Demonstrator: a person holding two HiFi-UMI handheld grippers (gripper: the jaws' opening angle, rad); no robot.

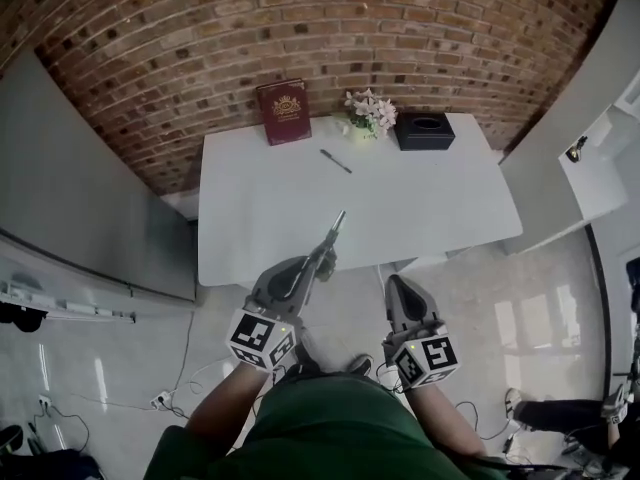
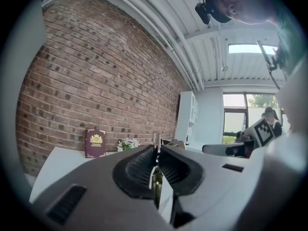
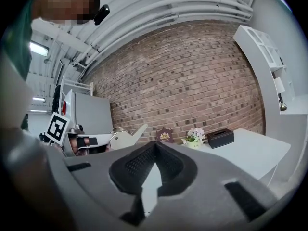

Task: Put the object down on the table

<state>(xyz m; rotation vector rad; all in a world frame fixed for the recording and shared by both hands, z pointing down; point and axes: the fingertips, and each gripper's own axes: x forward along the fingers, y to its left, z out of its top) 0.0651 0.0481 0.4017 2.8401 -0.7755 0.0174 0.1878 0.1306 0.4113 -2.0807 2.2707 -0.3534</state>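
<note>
Slim metal object [image 1: 335, 230] is clamped in the left hand-held gripper [image 1: 325, 258], whose jaws are closed on its lower part. Its free end points up and forward over the near edge of the white desk [image 1: 430, 218], above the surface and not touching it. In the left gripper view the object [image 2: 156, 143] stands upright between the pressed pads. The right hand-held gripper [image 1: 392, 283] is held just short of the near edge, over the floor, jaws shut on nothing. A dark red book [image 1: 283, 111], flowers [image 1: 368, 111] and a black tissue box [image 1: 424, 130] line the far edge by the brick wall [image 1: 300, 28]. A pen [image 1: 335, 160] lies just in front of them, well apart from the held object.
</note>
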